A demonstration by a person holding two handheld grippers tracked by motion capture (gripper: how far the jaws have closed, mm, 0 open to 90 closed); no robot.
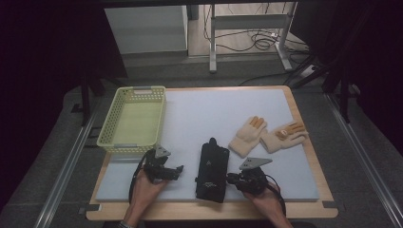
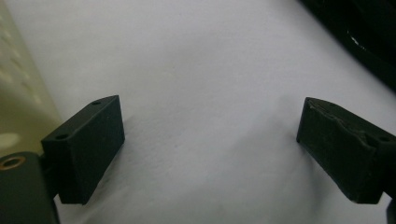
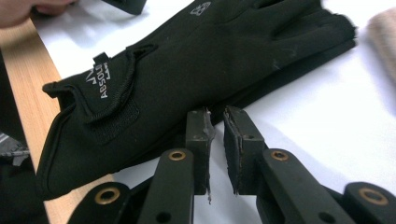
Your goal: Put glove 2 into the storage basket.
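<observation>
Lies flat near the front edge of the white mat [image 1: 199,114]: black glove [image 1: 212,170], cuff toward the person, fingers pointing away, set between the two hands. Sits just to the right of the glove's cuff end: right gripper [image 1: 229,178], aimed leftward at the glove, tips right at its edge. In the right gripper view, right gripper [image 3: 218,122] with jaws nearly together, only a thin slit between the pads, nothing caught in that slit; black glove [image 3: 196,70] directly ahead of the tips, its lower edge just beyond and slightly left of them, cuff with white lettering hanging over the wooden table edge [image 3: 32,88]. Touching or merely just beside, hard to tell. Rests on the other side of the glove, near but apart: left gripper [image 1: 178,168], pointing right toward it. In the left gripper view, left gripper [image 2: 210,135] with jaws standing wide apart, bare mat between them, a dark strip of the glove [image 2: 369,42] in the upper right corner, well beyond the tips. Farther back on the right half of the mat, well apart from both tools: two tan gloves [image 1: 266,135] side by side. At the back left, partly over the mat's edge: yellow basket [image 1: 107,135].
</observation>
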